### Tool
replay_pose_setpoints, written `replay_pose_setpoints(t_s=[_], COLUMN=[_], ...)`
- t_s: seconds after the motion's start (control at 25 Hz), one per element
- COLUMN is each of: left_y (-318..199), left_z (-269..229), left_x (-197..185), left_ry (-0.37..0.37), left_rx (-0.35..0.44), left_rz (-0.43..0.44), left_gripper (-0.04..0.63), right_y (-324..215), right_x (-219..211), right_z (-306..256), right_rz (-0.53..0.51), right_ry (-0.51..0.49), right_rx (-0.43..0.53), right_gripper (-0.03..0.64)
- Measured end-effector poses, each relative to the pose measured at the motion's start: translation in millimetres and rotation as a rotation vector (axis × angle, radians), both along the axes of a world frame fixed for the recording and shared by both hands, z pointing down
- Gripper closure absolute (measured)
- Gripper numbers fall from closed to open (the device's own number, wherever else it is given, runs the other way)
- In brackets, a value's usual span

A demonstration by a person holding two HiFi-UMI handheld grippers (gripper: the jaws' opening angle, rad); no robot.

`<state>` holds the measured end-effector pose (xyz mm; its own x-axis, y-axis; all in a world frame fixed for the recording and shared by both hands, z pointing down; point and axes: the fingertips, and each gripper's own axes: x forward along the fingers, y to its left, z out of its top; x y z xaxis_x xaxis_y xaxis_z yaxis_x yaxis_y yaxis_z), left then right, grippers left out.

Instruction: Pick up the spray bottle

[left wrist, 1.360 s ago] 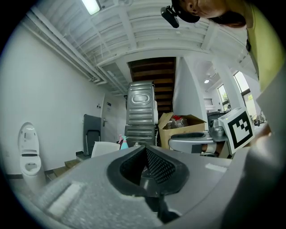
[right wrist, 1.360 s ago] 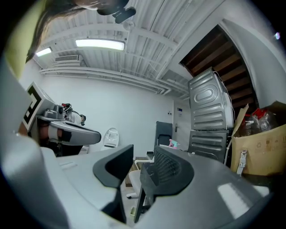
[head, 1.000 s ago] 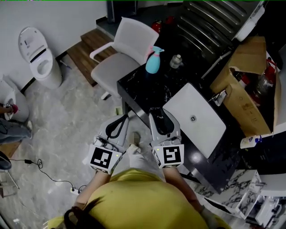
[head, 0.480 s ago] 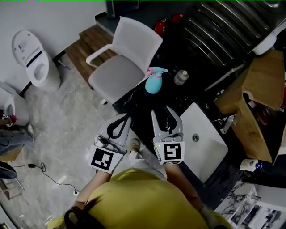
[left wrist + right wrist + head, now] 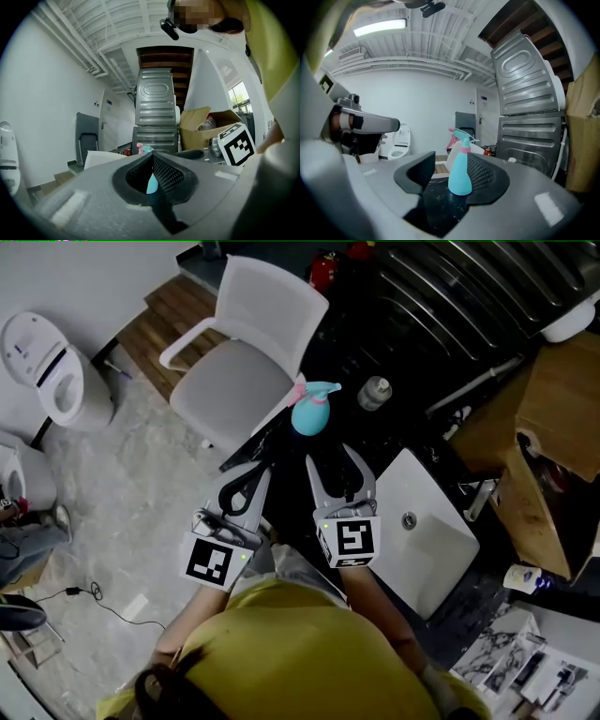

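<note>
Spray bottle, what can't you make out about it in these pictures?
- Liquid level of the spray bottle: opaque teal body, every view.
- Its body, left gripper view: the left gripper covers all but a teal sliver.
- Any print: too small, head view.

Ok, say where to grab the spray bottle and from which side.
Probably take the spray bottle by its narrowing upper body, under the pink collar, coming in level from the near side: it stands upright and its base is wider.
</note>
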<state>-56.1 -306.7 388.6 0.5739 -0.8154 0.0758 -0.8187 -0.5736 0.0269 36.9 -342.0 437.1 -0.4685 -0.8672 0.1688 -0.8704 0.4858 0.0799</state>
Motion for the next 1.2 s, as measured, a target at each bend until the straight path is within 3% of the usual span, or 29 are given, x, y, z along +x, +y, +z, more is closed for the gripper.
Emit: replay_pose_setpoints(t_s=[0.56,0.84,1.2], left_y=[-59,-74,-87], left_z=[36,50,60], left_x=[3,7,1], left_ry=[-0.012,-0.018,-0.025], left_rx=[-0.067,-0.104,-0.126], left_rz=[0.125,0.173,0.182], left_gripper=[0.594,0.593,0.592], right_y=[-64,-87,-115], right_x=[-7,-11,-22], right_z=[52,84,104], right_rz=[0.080,0.090,0.095], right_ry=[0.047,0.060,0.079], right_rx=[-0.075,-0.152,-0.204], right_gripper=[0.329,0.225,0.209])
